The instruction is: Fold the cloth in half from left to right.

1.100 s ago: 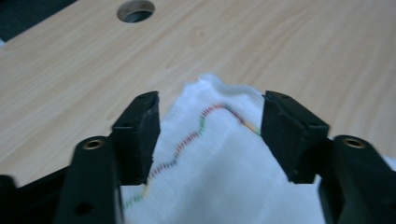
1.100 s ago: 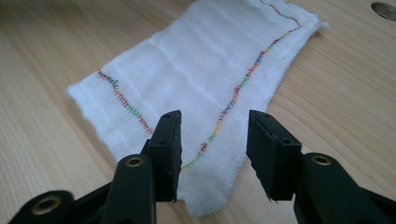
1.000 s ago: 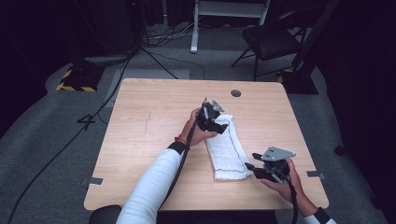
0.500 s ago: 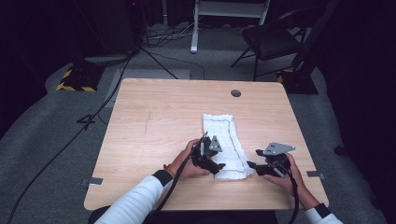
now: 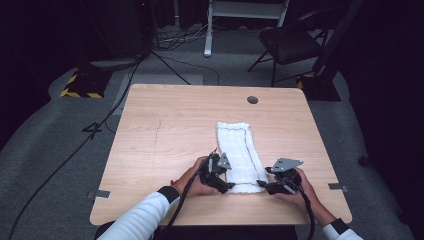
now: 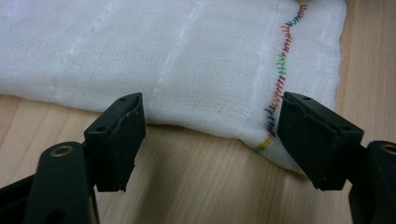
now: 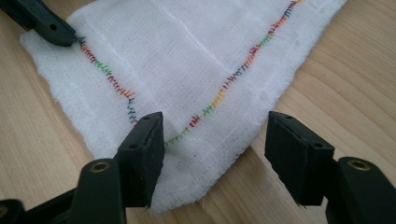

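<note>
A white cloth (image 5: 236, 155) with a line of many-coloured stitching near its hem lies folded into a long strip on the wooden tabletop (image 5: 165, 130), reaching from the middle toward the near edge. Its near end lies between the two grippers.

The left gripper (image 5: 226, 186) sits at the cloth's near left corner. In the left gripper view its fingers (image 6: 119, 135) stand wide apart, low over the wood, with the cloth's stitched corner (image 6: 275, 116) in the gap between them; one finger lies just beside or against the hem, and nothing is clamped.

The right gripper (image 5: 264, 186) sits at the near right corner. Its jaws have just been opening, and in the right gripper view the fingers (image 7: 142, 154) stand spread over the cloth's corner (image 7: 196, 140), one resting over the fabric, the other over bare wood beside it. The pads do not press the cloth.
</note>
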A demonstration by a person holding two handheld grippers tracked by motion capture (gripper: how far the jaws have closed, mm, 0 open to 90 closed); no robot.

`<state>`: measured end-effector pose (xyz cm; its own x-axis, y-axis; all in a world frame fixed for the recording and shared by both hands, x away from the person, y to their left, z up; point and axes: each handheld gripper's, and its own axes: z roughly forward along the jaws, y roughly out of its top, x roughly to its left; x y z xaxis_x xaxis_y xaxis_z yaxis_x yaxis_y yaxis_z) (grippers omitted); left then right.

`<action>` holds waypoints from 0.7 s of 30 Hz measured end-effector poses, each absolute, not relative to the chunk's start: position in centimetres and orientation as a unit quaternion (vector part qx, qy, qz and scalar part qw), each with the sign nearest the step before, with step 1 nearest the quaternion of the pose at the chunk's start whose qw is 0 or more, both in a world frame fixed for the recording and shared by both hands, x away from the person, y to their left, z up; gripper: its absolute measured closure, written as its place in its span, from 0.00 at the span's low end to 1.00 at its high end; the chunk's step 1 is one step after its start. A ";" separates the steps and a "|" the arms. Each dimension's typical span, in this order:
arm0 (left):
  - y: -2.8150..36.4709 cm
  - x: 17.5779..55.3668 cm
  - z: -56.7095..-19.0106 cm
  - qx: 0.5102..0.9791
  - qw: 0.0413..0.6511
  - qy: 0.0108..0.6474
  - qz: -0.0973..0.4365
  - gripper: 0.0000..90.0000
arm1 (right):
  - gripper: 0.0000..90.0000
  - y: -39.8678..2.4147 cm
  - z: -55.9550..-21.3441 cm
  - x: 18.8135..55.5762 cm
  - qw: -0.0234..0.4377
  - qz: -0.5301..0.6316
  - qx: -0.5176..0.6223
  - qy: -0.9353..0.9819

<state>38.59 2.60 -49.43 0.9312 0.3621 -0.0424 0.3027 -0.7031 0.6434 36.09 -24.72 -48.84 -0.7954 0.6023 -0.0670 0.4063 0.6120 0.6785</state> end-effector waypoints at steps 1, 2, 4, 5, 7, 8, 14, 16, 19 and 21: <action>2.8 38.6 -49.4 0.922 0.340 0.179 0.044 0.27 | 0.43 -24.4 -48.8 36.0 0.148 0.334 0.283 0.887; 3.0 38.5 -49.4 0.922 0.340 0.179 0.045 0.27 | 0.43 -24.2 -48.8 35.8 0.147 0.333 0.282 0.888; 3.3 38.4 -49.4 0.922 0.339 0.182 0.045 0.27 | 0.43 -23.8 -48.8 35.7 0.150 0.332 0.277 0.889; 3.5 38.3 -49.4 0.921 0.340 0.184 0.045 0.27 | 0.43 -23.7 -48.8 35.5 0.148 0.333 0.277 0.889; 3.9 38.1 -49.5 0.920 0.341 0.189 0.048 0.27 | 0.43 -23.4 -48.9 35.4 0.147 0.335 0.277 0.889; 4.0 38.0 -49.5 0.920 0.341 0.188 0.049 0.27 | 0.43 -23.3 -48.9 35.3 0.147 0.335 0.276 0.889; 5.2 37.3 -49.5 0.917 0.343 0.199 0.054 0.27 | 0.42 -22.4 -48.9 34.8 0.136 0.340 0.262 0.893; 5.6 37.1 -49.5 0.916 0.342 0.205 0.053 0.27 | 0.41 -22.1 -48.9 34.7 0.132 0.339 0.258 0.895; 6.2 36.9 -49.2 0.919 0.327 0.214 0.059 0.26 | 0.40 -21.9 -48.5 34.6 0.139 0.344 0.251 0.894; 6.7 36.9 -49.0 0.918 0.318 0.226 0.062 0.26 | 0.41 -22.2 -48.0 34.8 0.146 0.354 0.254 0.888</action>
